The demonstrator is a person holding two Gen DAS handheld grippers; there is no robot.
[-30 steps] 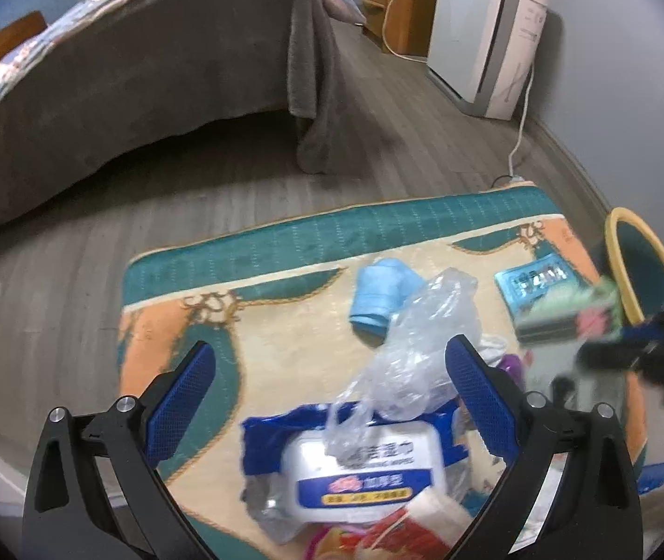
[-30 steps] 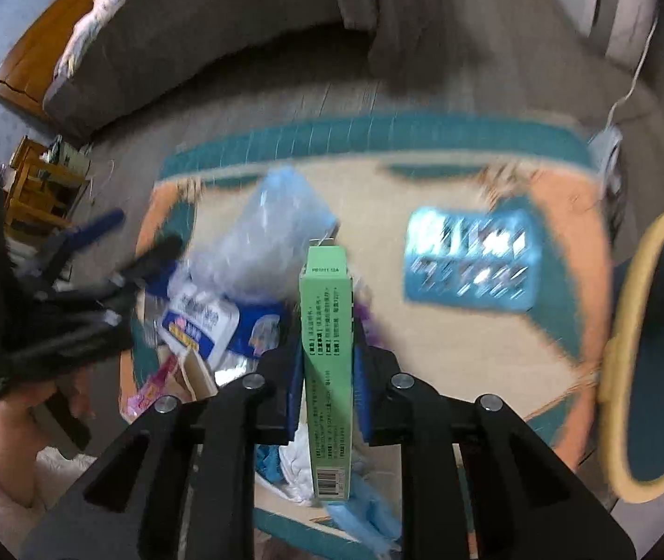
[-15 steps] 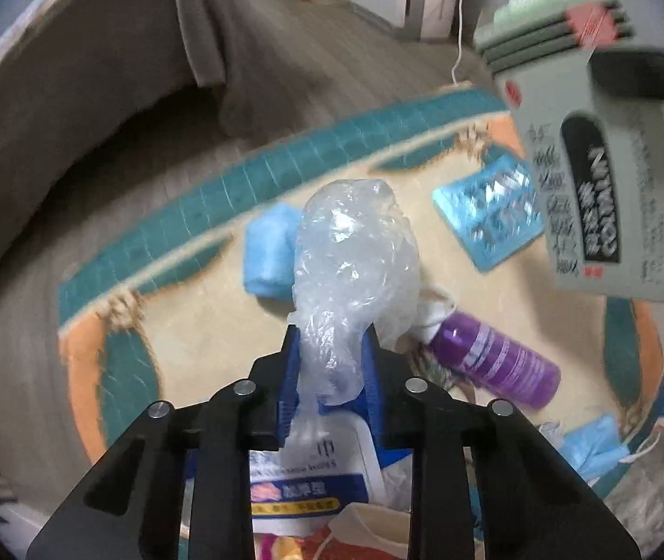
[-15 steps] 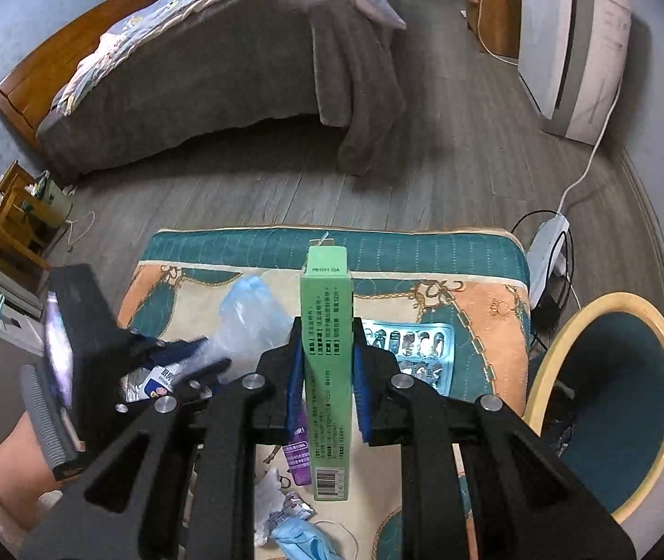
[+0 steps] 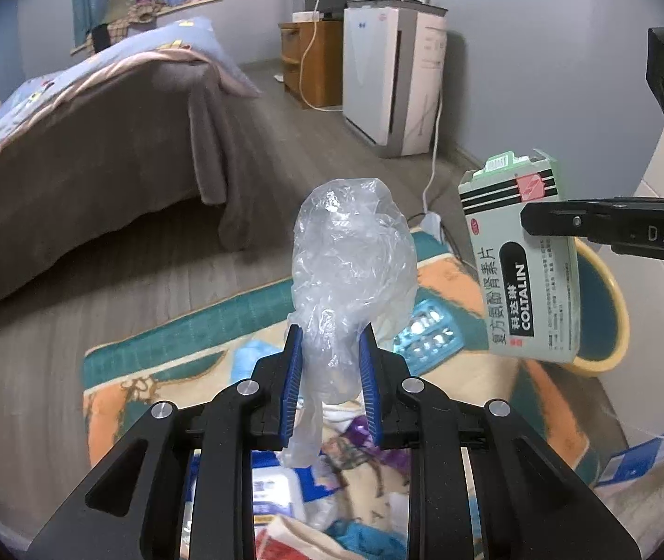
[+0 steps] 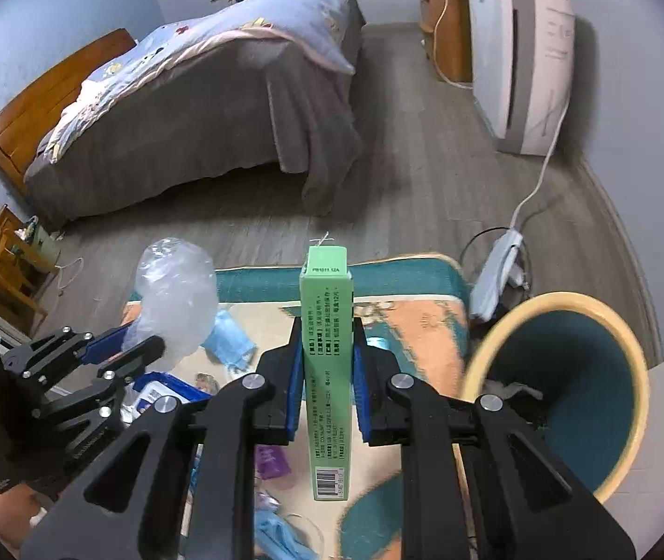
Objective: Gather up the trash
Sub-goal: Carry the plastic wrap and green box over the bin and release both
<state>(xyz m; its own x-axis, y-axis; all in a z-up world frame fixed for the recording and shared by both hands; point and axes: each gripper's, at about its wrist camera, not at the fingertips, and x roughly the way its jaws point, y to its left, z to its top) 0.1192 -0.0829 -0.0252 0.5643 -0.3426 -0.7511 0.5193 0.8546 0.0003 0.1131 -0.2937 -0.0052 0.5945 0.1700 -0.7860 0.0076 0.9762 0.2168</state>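
Observation:
My left gripper (image 5: 330, 354) is shut on a crumpled clear plastic bag (image 5: 352, 261) and holds it up above the rug; it also shows in the right wrist view (image 6: 173, 298). My right gripper (image 6: 327, 354) is shut on a green medicine box (image 6: 327, 373), held upright in the air; the box shows in the left wrist view (image 5: 525, 256) at the right. A teal bin with a yellow rim (image 6: 560, 373) stands on the floor to the right of the rug (image 6: 415, 322). More trash lies on the rug: a blister pack (image 5: 427, 333), a blue mask (image 6: 229, 343), a wipes pack (image 6: 159, 394).
A bed (image 6: 201, 107) stands behind the rug. An air purifier (image 6: 518, 65) and a wooden cabinet (image 6: 443, 32) stand at the back right wall. A power strip (image 6: 495, 275) and its cable lie on the floor beside the bin.
Both grippers have risen from the rug with their loads. The left gripper closed on the plastic bag a second ago and lifted it. The views now tilt up toward the room.

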